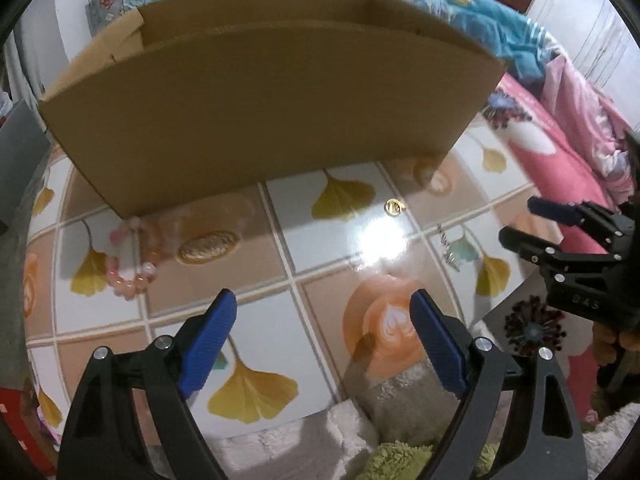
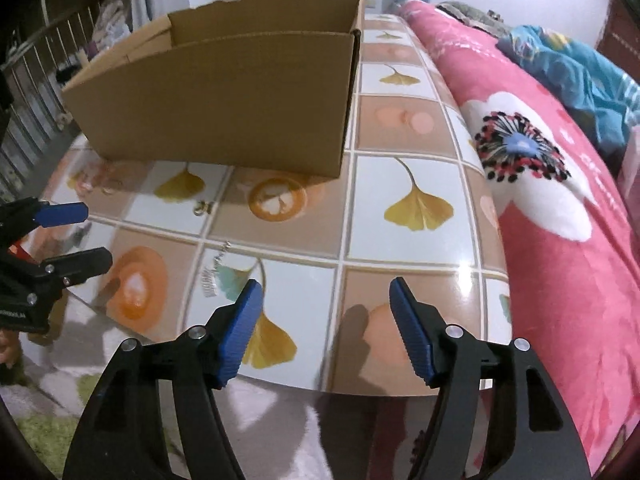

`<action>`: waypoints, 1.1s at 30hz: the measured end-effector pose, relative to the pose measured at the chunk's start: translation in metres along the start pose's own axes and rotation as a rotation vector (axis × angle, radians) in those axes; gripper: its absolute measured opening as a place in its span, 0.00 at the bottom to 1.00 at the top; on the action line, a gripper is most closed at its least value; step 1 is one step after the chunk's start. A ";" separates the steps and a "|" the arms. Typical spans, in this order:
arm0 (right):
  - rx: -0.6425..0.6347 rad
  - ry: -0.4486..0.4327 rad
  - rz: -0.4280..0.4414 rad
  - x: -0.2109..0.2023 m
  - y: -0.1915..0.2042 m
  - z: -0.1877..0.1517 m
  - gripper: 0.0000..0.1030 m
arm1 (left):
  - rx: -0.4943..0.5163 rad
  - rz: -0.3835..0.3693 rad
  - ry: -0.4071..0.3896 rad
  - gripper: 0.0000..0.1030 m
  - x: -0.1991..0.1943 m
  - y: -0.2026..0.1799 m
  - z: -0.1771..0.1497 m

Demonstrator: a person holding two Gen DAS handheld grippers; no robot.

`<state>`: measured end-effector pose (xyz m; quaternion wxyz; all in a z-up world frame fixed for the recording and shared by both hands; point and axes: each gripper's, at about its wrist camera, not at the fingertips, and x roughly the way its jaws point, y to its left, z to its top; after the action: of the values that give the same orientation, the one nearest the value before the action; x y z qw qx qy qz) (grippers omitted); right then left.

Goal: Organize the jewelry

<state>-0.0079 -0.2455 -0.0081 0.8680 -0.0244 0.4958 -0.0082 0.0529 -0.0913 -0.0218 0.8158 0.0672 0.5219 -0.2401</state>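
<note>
An open cardboard box (image 1: 256, 120) stands at the back of the patterned table (image 1: 328, 240); it also shows in the right wrist view (image 2: 224, 100). A pink bead bracelet (image 1: 128, 264) lies in front of its left corner, faint in the right wrist view (image 2: 94, 178). A gold ring (image 1: 394, 206) lies mid-table, also in the right view (image 2: 201, 208). A silver chain piece (image 1: 450, 250) lies to its right, just ahead of the right gripper's left finger (image 2: 214, 276). My left gripper (image 1: 324, 320) is open and empty over the table's front. My right gripper (image 2: 326, 308) is open and empty.
A pink flowered quilt (image 2: 560, 208) and blue clothes (image 2: 580, 68) lie on the bed to the right of the table. A fluffy rug (image 2: 48, 400) lies below the table's front edge. A metal railing (image 2: 28, 92) stands at the far left.
</note>
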 end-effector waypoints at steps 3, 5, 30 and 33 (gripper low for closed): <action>0.008 0.001 -0.015 0.003 -0.001 -0.002 0.65 | -0.013 0.032 0.019 0.84 0.010 -0.003 -0.001; 0.017 0.008 -0.015 0.006 -0.002 -0.003 0.65 | -0.017 0.042 0.033 0.86 0.014 -0.004 -0.001; 0.053 0.024 -0.042 0.029 -0.006 0.006 0.85 | 0.007 0.171 -0.001 0.95 0.027 -0.025 -0.002; 0.062 0.028 -0.041 0.031 -0.007 0.008 0.87 | 0.004 0.173 -0.004 0.95 0.027 -0.025 -0.002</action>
<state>0.0144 -0.2538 -0.0305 0.8611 -0.0074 0.5066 -0.0417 0.0489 -0.1213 -0.0434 0.8343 0.1133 0.5121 -0.1698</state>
